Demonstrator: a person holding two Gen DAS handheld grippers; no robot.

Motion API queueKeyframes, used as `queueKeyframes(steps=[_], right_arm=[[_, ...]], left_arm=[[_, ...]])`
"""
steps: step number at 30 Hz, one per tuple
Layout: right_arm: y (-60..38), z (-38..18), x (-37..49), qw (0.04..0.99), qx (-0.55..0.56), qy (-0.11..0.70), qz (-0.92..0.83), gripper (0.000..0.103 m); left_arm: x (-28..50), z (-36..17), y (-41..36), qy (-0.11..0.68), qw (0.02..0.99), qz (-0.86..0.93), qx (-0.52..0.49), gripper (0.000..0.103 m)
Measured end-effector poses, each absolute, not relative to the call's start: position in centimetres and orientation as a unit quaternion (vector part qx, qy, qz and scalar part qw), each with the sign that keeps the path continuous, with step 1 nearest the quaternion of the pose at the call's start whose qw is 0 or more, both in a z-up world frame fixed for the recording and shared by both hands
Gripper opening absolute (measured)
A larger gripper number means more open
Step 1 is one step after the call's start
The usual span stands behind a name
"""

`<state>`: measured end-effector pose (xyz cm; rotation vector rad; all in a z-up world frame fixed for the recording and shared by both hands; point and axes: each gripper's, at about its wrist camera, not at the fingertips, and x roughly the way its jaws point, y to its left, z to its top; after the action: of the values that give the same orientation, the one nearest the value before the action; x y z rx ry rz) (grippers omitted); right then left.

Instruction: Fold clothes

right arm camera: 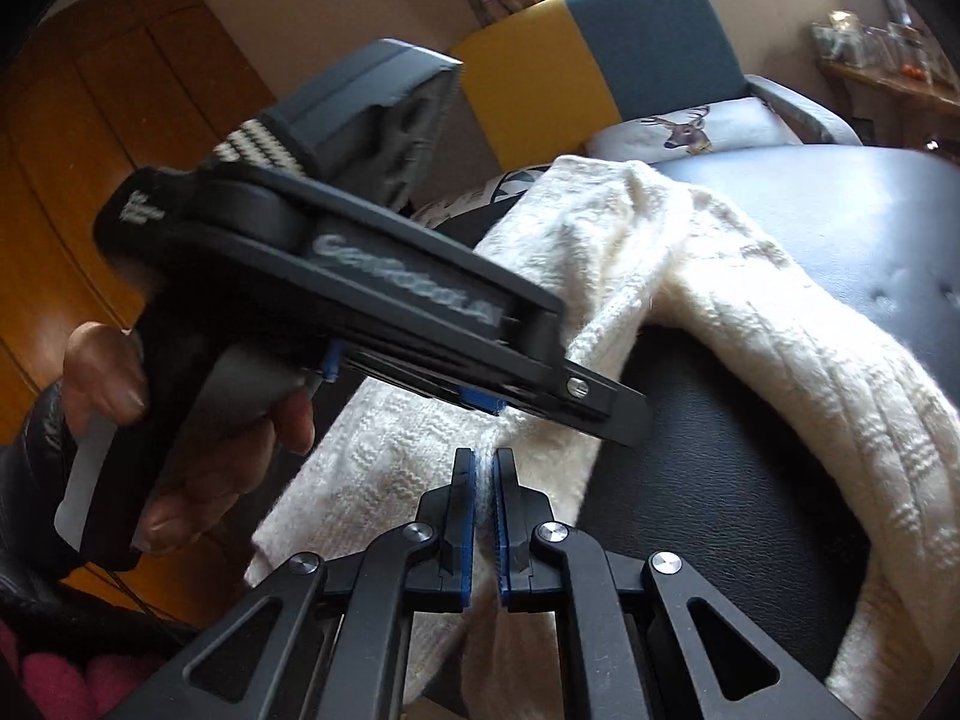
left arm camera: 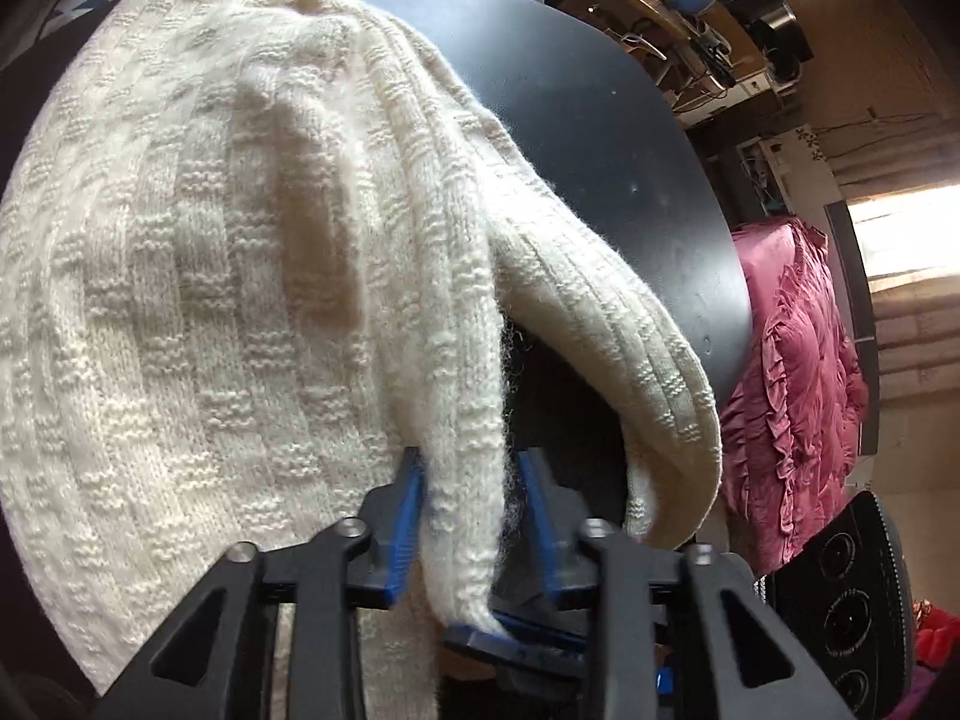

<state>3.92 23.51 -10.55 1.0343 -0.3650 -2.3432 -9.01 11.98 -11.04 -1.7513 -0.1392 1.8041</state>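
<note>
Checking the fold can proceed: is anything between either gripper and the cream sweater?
Nothing visible. The right gripper is already clamped on a fold of the cream sweater, and the left gripper has a bunched ridge of it between its blue pads. Only the black table lies beneath.

sweater (left arm camera: 198, 276) spread on table (left arm camera: 606, 138), a fold between left gripper (left arm camera: 471, 498) pads; chair (right arm camera: 636, 42) behind table, quilt (left arm camera: 792, 372) to its right, right gripper (right arm camera: 485, 510) beside left.
</note>
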Motion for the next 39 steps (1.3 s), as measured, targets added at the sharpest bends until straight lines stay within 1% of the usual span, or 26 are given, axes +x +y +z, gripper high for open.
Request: queueKeyframes(steps=[1,3,4,5,7,8,9,11,12,13,16,20,22,24,26,27,28,32,34,36,39], right_arm=[[23.3,-10.6,3.8,0.273,0.387,-0.130,-0.871,0.006],[23.3,-10.6,3.6,0.281,0.393,-0.133,-0.865,0.011],[23.7,-10.6,3.7,0.285,0.396,-0.143,-0.861,0.013],[24.1,-10.5,3.7,0.286,0.397,-0.152,-0.859,0.019],[25.5,-10.0,3.8,0.278,0.392,-0.165,-0.861,0.049],[26.3,-9.6,3.7,0.266,0.389,-0.169,-0.866,0.054],[27.1,-9.3,3.5,0.254,0.385,-0.172,-0.870,0.056],[28.4,-8.6,2.8,0.225,0.382,-0.173,-0.880,0.057],[29.0,-8.3,2.3,0.207,0.381,-0.171,-0.885,0.061],[29.3,-8.1,1.6,0.187,0.382,-0.168,-0.889,0.066],[29.8,-8.5,-1.1,0.145,0.398,-0.166,-0.891,0.066],[30.5,-10.0,-4.9,0.103,0.428,-0.174,-0.881,0.066],[31.0,-10.9,-5.7,0.086,0.441,-0.182,-0.875,0.066],[31.2,-11.0,-5.7,0.094,0.437,-0.205,-0.871,0.066],[30.8,-10.5,-5.1,0.159,0.425,-0.248,-0.856,0.066],[30.4,-10.3,-4.7,0.193,0.423,-0.266,-0.845,0.069],[29.9,-10.3,-4.3,0.214,0.426,-0.268,-0.837,0.073],[27.6,-10.8,-1.6,0.283,0.458,-0.239,-0.808,0.073],[26.5,-10.7,-0.2,0.305,0.457,-0.217,-0.807,0.080],[25.5,-11.0,0.5,0.311,0.459,-0.198,-0.809,0.084],[24.1,-11.4,1.5,0.319,0.461,-0.169,-0.811,0.085]], left_arm=[[-9.0,-11.0,11.8,-0.048,0.307,0.689,-0.655,0.015],[-9.2,-10.7,10.8,-0.062,0.307,0.700,-0.642,0.008],[-9.4,-10.3,10.1,-0.074,0.309,0.704,-0.635,0.006],[-9.6,-9.5,9.1,-0.091,0.312,0.711,-0.623,0.006],[-9.9,-7.7,7.0,-0.118,0.316,0.729,-0.596,0.005],[-10.3,-6.5,5.7,-0.129,0.314,0.742,-0.578,0.005],[-10.6,-5.2,4.3,-0.140,0.311,0.755,-0.560,0.005],[-11.2,-2.9,1.1,-0.166,0.300,0.778,-0.527,0.004],[-11.5,-1.8,-0.6,-0.177,0.290,0.789,-0.513,0.004],[-11.9,-0.7,-2.4,-0.187,0.280,0.799,-0.498,0.001],[-12.4,1.6,-8.4,-0.215,0.234,0.830,-0.458,0.000],[-12.7,1.5,-16.4,-0.228,0.151,0.853,-0.443,0.000],[-12.0,0.3,-18.2,-0.230,0.139,0.847,-0.458,0.000],[-11.0,-0.7,-17.9,-0.224,0.156,0.837,-0.474,0.001],[-10.3,-1.6,-16.0,-0.202,0.186,0.829,-0.487,0.008],[-10.2,-2.1,-14.5,-0.195,0.203,0.821,-0.497,0.014],[-10.2,-2.6,-12.9,-0.187,0.219,0.813,-0.507,0.017],[-10.5,-4.0,-5.0,-0.147,0.272,0.782,-0.542,0.021],[-10.6,-4.6,-0.8,-0.127,0.299,0.763,-0.558,0.025],[-10.6,-5.1,2.8,-0.102,0.313,0.750,-0.573,0.027],[-11.1,-6.3,6.4,-0.084,0.322,0.729,-0.599,0.030]])
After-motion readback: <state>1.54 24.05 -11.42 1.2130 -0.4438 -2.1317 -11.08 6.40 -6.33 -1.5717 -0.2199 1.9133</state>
